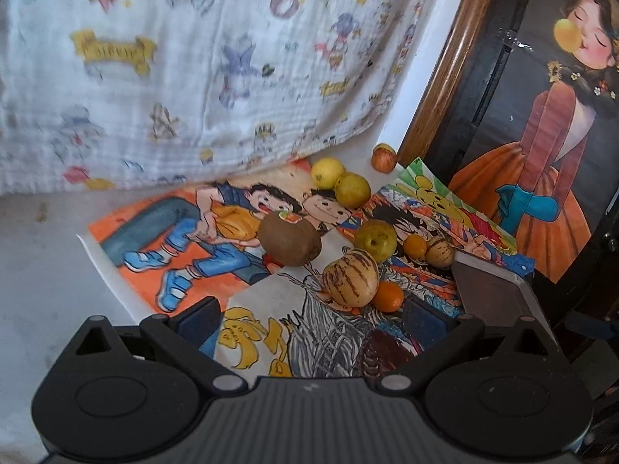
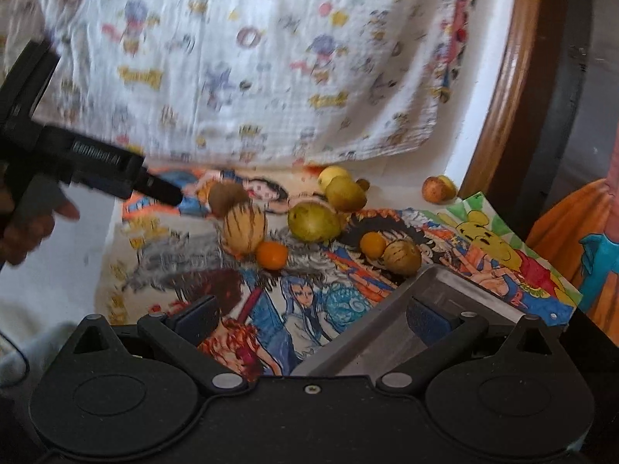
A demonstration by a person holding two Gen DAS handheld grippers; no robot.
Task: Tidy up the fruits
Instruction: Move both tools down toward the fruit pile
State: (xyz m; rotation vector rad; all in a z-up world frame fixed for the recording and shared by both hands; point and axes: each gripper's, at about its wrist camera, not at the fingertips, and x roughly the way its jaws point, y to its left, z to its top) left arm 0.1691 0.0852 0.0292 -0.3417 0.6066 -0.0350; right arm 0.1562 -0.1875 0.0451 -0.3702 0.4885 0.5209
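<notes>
Several fruits lie on cartoon posters: a brown kiwi (image 1: 289, 243), a striped melon (image 1: 350, 278), an orange (image 1: 388, 295), a green pear (image 1: 376, 239), a small orange (image 1: 414, 246), a small striped fruit (image 1: 439, 251), two lemons (image 1: 340, 183) and a reddish fruit (image 1: 384, 157) by the wall. The same fruits show in the right wrist view, with the striped melon (image 2: 245, 230) and pear (image 2: 312, 221). My left gripper (image 1: 313, 319) is open and empty, just short of the striped melon. My right gripper (image 2: 311, 319) is open and empty, partly over a grey tray (image 2: 445, 290).
The grey tray (image 1: 499, 294) sits at the right on the posters. A patterned cloth (image 1: 193, 69) hangs behind. A wooden-framed painting (image 1: 541, 135) stands at the right. The left gripper body (image 2: 77, 154) and the hand holding it show at the left of the right wrist view.
</notes>
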